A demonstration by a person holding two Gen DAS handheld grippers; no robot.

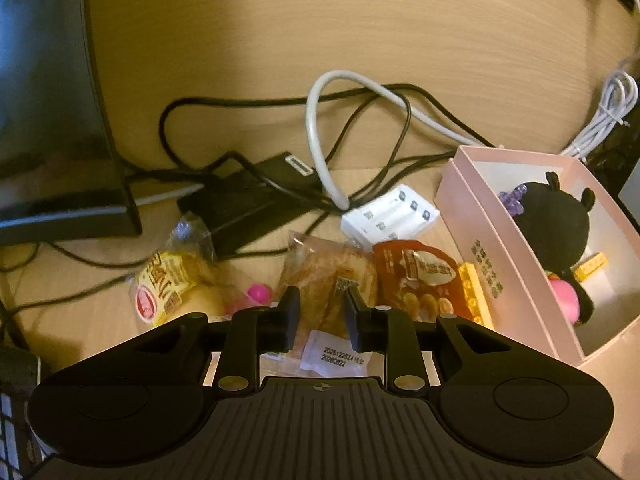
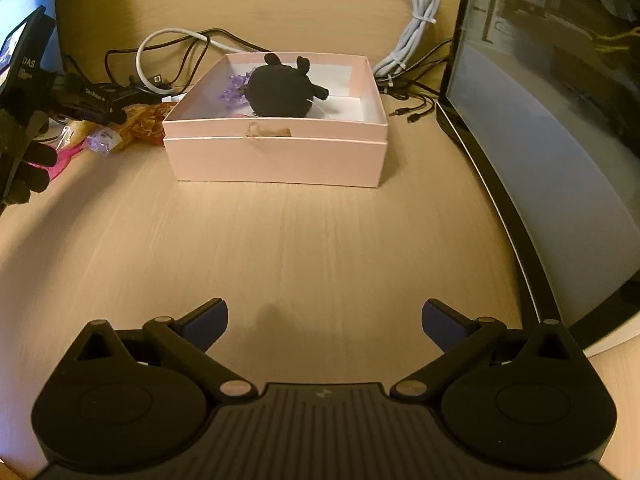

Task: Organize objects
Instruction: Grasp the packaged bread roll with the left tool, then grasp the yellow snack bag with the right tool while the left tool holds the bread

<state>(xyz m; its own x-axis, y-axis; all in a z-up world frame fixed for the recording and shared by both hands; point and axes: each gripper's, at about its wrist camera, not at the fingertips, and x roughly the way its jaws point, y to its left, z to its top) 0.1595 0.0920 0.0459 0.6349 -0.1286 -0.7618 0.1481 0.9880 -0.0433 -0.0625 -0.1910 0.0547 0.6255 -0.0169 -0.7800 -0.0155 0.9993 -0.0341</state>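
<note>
My left gripper hovers low over a clear pastry packet, its jaws a narrow gap apart with nothing pinched. Beside the packet lie a red snack pouch, a yellow bread packet, a pink ball, a yellow brick and a white sachet. To the right, the pink box holds a black plush and purple beads. My right gripper stands wide open over bare desk, well in front of the pink box and the plush.
A tangle of black and white cables, a black hub and a white battery charger lie behind the snacks. A monitor stands at the left, a curved screen at the right. A gloved hand shows at the left edge.
</note>
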